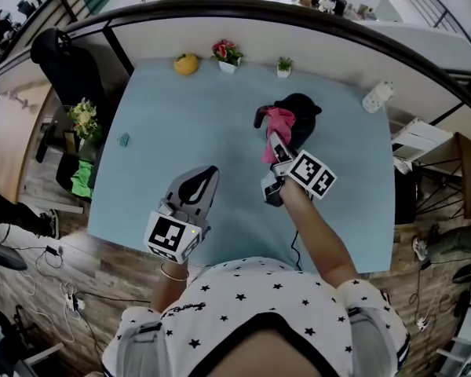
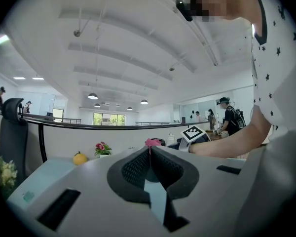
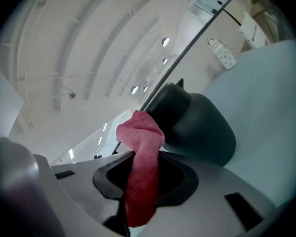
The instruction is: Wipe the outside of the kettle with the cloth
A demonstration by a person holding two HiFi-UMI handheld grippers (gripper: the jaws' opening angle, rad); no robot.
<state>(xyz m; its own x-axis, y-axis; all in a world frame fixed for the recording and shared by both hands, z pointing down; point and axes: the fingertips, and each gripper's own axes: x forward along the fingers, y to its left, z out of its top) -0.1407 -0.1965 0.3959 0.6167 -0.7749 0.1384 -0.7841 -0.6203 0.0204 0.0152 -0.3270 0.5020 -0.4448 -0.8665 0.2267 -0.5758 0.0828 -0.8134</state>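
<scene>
Black kettle [image 1: 302, 110] upright on the pale blue surface [image 1: 157, 132], in the far half, a little right of centre. In the right gripper view, dark and rounded [image 3: 197, 125], just beyond the tongs' tips.

Pink cloth [image 1: 278, 124] up against the kettle's near-left side, its upper end bunched and folded over, its lower end running back toward the person. Seen close in the right gripper view as a thick pink strip [image 3: 142, 181] rising between the two dark pads.

Right tongs [image 1: 273, 144] clenched on that cloth, pointed away from the body and slightly left, tips close to the kettle. Right forearm [image 1: 318, 226] bare and stretched well forward over the surface, elbow nearly straight.

Left tongs [image 1: 206, 173] low over the near part of the surface, well apart from the kettle, aimed forward and a little to the right. Clenched too, tips meeting with nothing between them in the left gripper view [image 2: 149, 149]. Left arm tucked in close to the torso, thin bracelet [image 1: 173, 272] at the wrist.

Along the far edge, left to right: yellow fruit [image 1: 186, 64], pot of red flowers [image 1: 227, 55], small green plant [image 1: 284, 66]. White power strip [image 1: 377, 96] at the far right corner. Small teal object [image 1: 123, 140] near the left edge.
</scene>
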